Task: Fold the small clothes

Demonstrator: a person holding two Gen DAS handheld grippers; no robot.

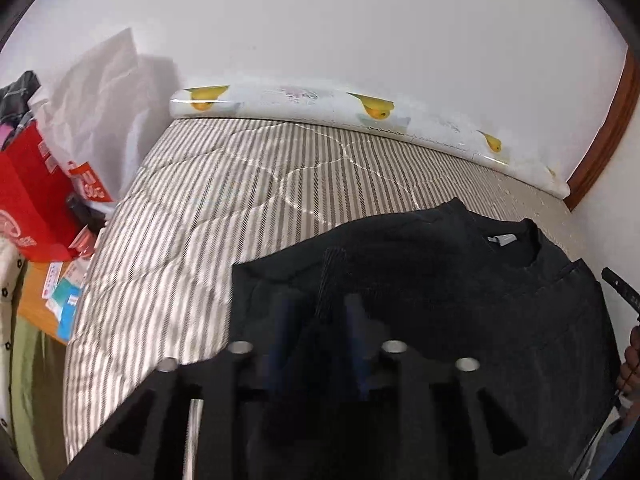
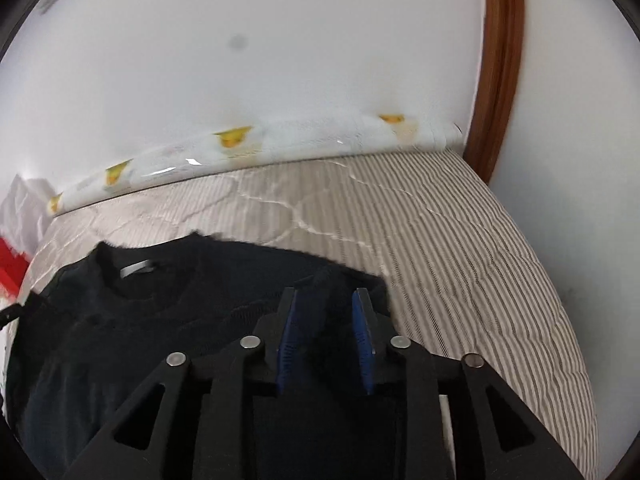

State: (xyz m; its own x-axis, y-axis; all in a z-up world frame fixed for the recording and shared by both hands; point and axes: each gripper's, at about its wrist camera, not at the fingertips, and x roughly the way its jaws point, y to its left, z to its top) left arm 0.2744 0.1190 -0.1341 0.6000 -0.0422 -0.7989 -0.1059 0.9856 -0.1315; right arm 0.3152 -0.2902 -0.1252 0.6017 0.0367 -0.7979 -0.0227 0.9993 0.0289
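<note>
Both the left gripper and right gripper stand parted over the black sweater; each should lift clear without dragging the fold

No text can be read: the print on the red bag at far left and the sweater's neck label is illegible.

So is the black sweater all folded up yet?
Not yet. The black sweater lies on the striped quilt, collar and label up, and both sides look folded in. The left hand-held gripper and right hand-held gripper stand open over it; a ridge of cloth sits loose between the right one's pads. Folding the bottom up to the collar looks left.
</note>
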